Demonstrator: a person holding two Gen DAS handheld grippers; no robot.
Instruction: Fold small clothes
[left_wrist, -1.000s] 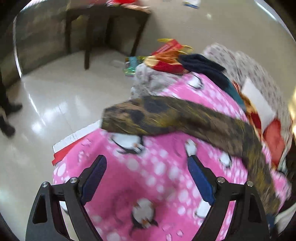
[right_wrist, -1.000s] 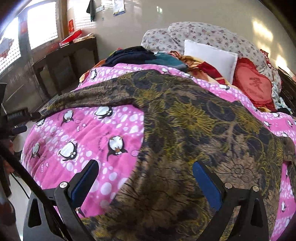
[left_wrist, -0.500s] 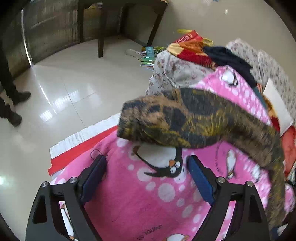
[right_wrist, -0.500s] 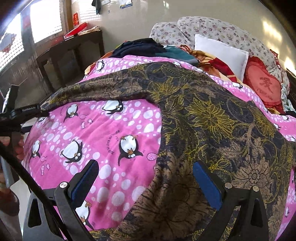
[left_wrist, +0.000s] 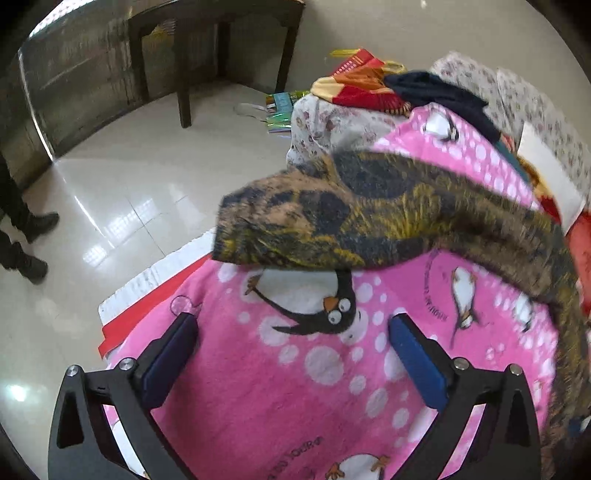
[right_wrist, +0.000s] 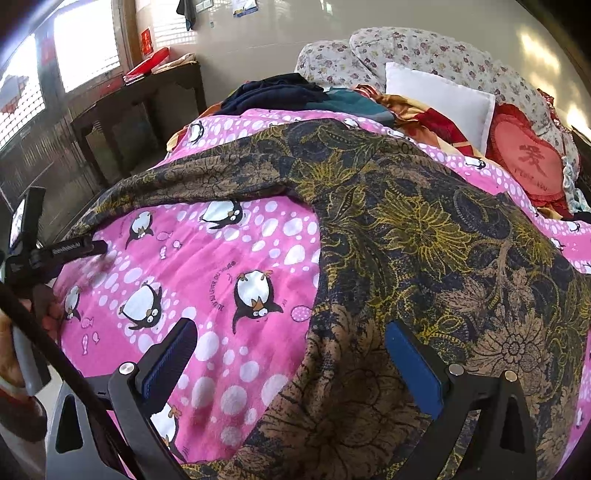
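A dark garment with a brown and yellow flower print (right_wrist: 406, 236) lies spread on a pink penguin blanket (right_wrist: 229, 266) on a bed. One narrow end of it (left_wrist: 295, 229) reaches the bed's corner in the left wrist view. My left gripper (left_wrist: 291, 332) is open and empty above the blanket, just short of that end. My right gripper (right_wrist: 288, 339) is open over the garment's near edge, holding nothing. The left gripper also shows in the right wrist view (right_wrist: 66, 247) at the far left.
Piled clothes (right_wrist: 280, 92), a white pillow (right_wrist: 439, 99) and a red heart cushion (right_wrist: 528, 158) lie at the bed's head. A dark wooden table (left_wrist: 207, 44) stands on the tiled floor (left_wrist: 122, 177). A person's shoes (left_wrist: 29, 240) are at left.
My left gripper has moved toward the garment's narrow end at the bed corner, which now looks larger. My right gripper has shifted slightly left along the garment's near edge. Both stay open.
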